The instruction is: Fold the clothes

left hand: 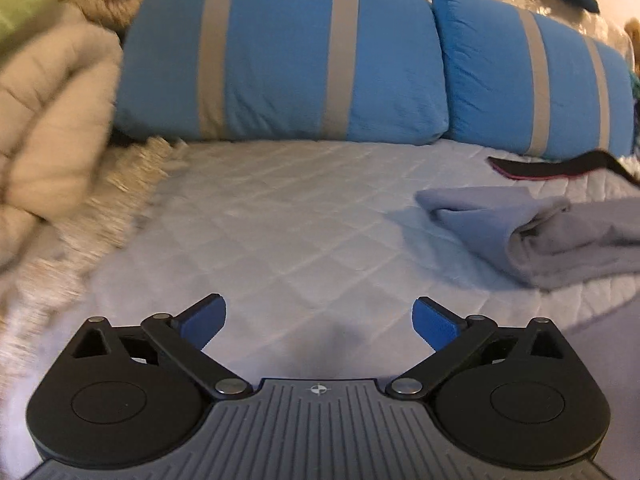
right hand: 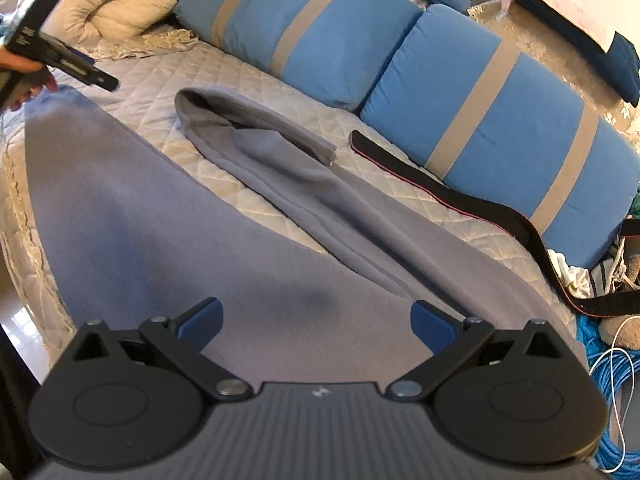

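Observation:
A grey fleece garment [right hand: 160,220] lies spread across the quilted bedspread [right hand: 224,72], and a folded hood or sleeve part [right hand: 248,128] runs toward the pillows. My right gripper [right hand: 316,314] hovers over the garment's near portion, its blue pads [right hand: 202,320] wide apart with only cloth beneath them. My left gripper [left hand: 318,312] is open over bare bedspread [left hand: 280,220], with nothing between its fingers. From there the garment's bunched end [left hand: 540,232] lies off to the right. In the right wrist view a hand [right hand: 28,80] holds a black tool at the garment's far left corner.
Two blue pillows with grey stripes [left hand: 280,60] [right hand: 500,120] line the back of the bed. A beige quilt [left hand: 48,120] is piled at the left. A black strap with a red edge [right hand: 460,196] lies by the pillows. Blue and white cables [right hand: 608,380] sit at the right.

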The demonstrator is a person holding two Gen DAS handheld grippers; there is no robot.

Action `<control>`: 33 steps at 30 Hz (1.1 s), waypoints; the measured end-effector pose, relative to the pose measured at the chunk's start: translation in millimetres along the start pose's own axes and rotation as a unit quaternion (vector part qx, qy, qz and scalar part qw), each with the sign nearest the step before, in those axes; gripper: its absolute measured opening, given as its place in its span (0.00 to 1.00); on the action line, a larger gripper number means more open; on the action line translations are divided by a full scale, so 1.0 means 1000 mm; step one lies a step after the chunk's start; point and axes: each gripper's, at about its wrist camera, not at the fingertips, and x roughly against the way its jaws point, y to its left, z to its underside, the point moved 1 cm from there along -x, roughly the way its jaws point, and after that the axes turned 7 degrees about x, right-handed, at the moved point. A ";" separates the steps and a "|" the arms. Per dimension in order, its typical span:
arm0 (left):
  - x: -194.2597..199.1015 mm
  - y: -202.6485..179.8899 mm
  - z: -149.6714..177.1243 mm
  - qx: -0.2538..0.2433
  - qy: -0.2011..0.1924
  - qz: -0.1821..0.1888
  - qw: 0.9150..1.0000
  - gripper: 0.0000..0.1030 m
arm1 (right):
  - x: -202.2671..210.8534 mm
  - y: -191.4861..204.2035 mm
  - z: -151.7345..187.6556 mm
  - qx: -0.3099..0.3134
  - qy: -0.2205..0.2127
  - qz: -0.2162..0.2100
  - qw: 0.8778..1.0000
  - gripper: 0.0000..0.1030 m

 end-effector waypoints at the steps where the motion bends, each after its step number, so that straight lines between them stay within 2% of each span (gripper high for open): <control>1: -0.008 -0.003 0.001 0.009 -0.001 0.010 1.000 0.99 | 0.000 -0.001 0.001 -0.001 0.001 0.002 1.000 1.00; 3: -0.024 -0.004 0.006 0.020 0.002 0.006 1.000 0.99 | 0.000 -0.003 0.001 -0.006 0.001 0.006 1.000 1.00; 5: -0.035 -0.006 0.016 0.009 0.000 -0.026 1.000 1.00 | 0.000 -0.005 0.000 -0.012 0.001 0.010 1.000 1.00; 9: -0.028 -0.015 0.025 -0.010 -0.018 -0.050 0.999 1.00 | 0.001 -0.008 0.001 -0.020 -0.002 0.012 1.000 1.00; 33: -0.029 -0.013 0.022 -0.002 -0.017 -0.045 0.999 1.00 | 0.007 -0.019 0.000 -0.040 -0.012 0.038 0.998 1.00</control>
